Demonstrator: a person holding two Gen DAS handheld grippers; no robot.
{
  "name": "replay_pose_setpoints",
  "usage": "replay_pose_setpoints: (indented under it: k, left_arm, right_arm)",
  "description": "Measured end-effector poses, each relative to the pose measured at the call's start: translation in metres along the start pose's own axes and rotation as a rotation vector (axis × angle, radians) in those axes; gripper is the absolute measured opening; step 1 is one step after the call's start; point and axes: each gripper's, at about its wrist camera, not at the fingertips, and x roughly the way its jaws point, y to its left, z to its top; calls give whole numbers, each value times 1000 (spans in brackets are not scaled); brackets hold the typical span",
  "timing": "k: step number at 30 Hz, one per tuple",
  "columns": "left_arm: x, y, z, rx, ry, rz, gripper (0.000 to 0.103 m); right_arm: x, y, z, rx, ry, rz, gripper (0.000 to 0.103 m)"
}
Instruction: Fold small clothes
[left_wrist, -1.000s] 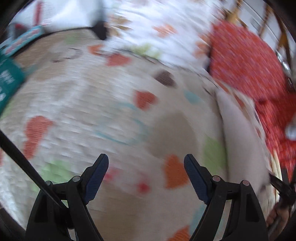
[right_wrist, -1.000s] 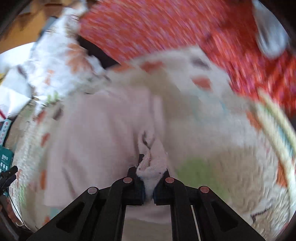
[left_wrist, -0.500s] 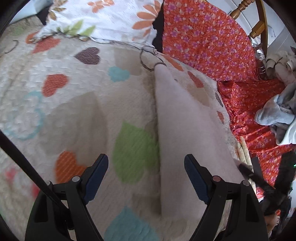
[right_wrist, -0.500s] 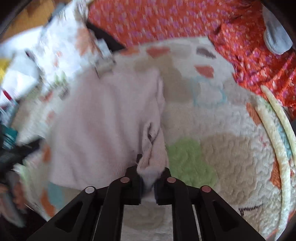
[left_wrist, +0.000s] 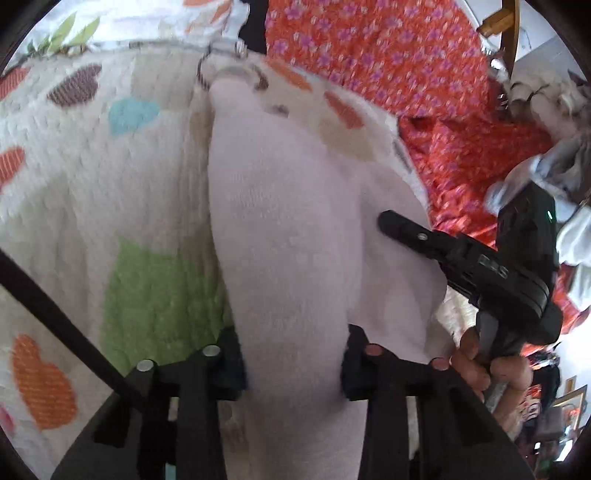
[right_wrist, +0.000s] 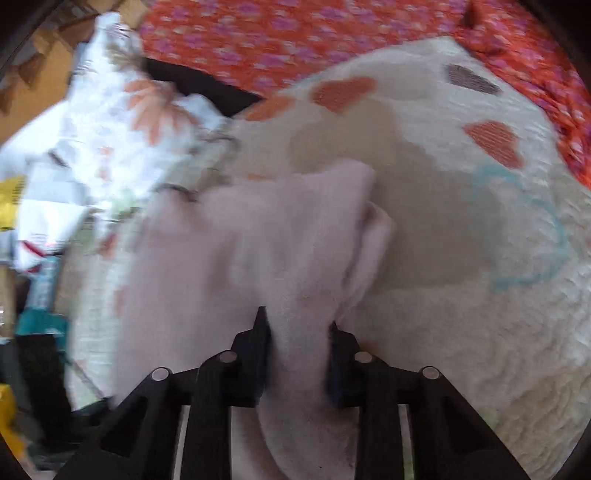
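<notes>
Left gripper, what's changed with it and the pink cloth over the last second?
The left gripper, open over bare quilt a second ago, has swung across to the pink cloth and is closing with a fold of it between its fingers. The right gripper loosened its tight pinch and is closing again around the cloth. The cloth stays on the quilt.

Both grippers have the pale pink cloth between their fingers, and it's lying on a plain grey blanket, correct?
Not quite. The pale pink cloth sits between the fingers of the left gripper and the right gripper, both closing, but the left wrist view shows a cream quilt with coloured hearts, not plain grey.
</notes>
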Motion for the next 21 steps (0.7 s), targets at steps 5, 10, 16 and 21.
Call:
replay_pose_setpoints:
  k: [5, 10, 16, 21]
  left_arm:
    - [-29, -12, 26, 36, -40, 82, 36]
    - [13, 15, 10, -9, 52, 265, 63]
    - [-11, 32, -16, -34, -15, 233, 69]
    - [-32, 51, -51, -51, -39, 225, 71]
  right_arm:
    - [-23, 28, 10, -69, -104, 43, 27]
    - [12, 9, 2, -67, 3, -163, 41]
    - [-40, 28, -2, -129, -167, -161, 39]
    - [-38, 53, -29, -124, -65, 80, 27]
